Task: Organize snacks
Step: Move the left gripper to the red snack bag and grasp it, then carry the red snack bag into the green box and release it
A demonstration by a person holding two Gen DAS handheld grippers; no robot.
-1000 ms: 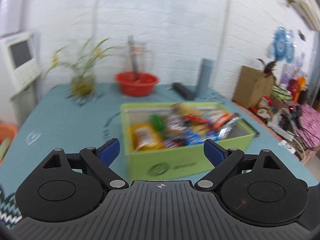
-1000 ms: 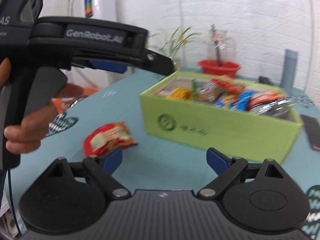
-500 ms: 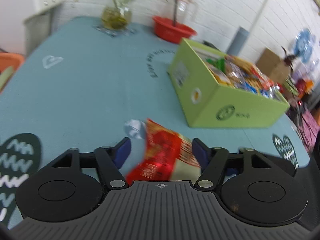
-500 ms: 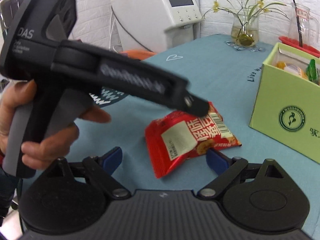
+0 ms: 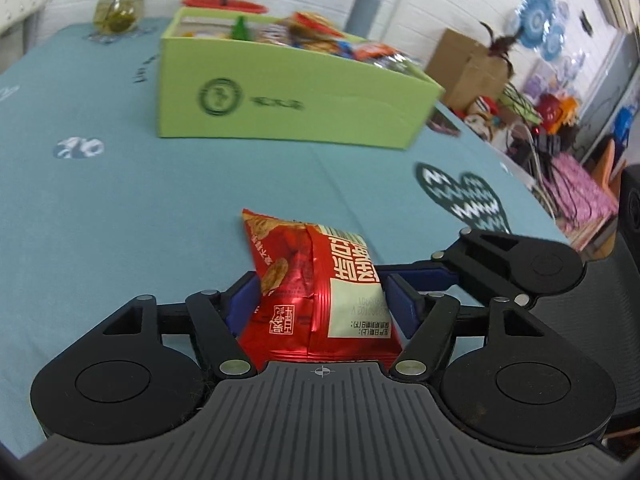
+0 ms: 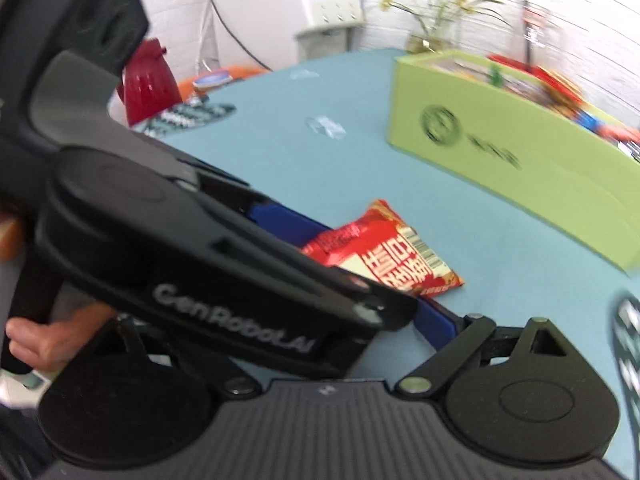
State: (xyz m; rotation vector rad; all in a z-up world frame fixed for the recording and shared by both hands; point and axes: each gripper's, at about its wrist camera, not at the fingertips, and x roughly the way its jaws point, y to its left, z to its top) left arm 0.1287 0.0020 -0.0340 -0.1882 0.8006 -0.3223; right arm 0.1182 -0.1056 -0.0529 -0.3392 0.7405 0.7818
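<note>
A red snack bag point(image 5: 316, 288) sits between the blue fingers of my left gripper point(image 5: 320, 300), which is shut on it just above the teal tablecloth. The bag also shows in the right wrist view point(image 6: 384, 256), with the left gripper's body point(image 6: 200, 264) across it. A green box point(image 5: 288, 96) full of snacks stands further back on the table; it also shows in the right wrist view point(image 6: 520, 168). My right gripper is open and empty; only its right blue finger point(image 6: 436, 328) shows, the left one is hidden behind the left tool.
A glass vase with a plant point(image 5: 118, 4) and a red bowl point(image 5: 224, 3) stand behind the box. A cardboard box point(image 5: 464, 68) and clutter lie past the table's right edge. A red jug point(image 6: 148, 80) and a white machine point(image 6: 288, 12) stand to the left.
My left gripper has closed on the red snack bag and turned towards the green box. The right gripper has moved in close behind the left tool.
</note>
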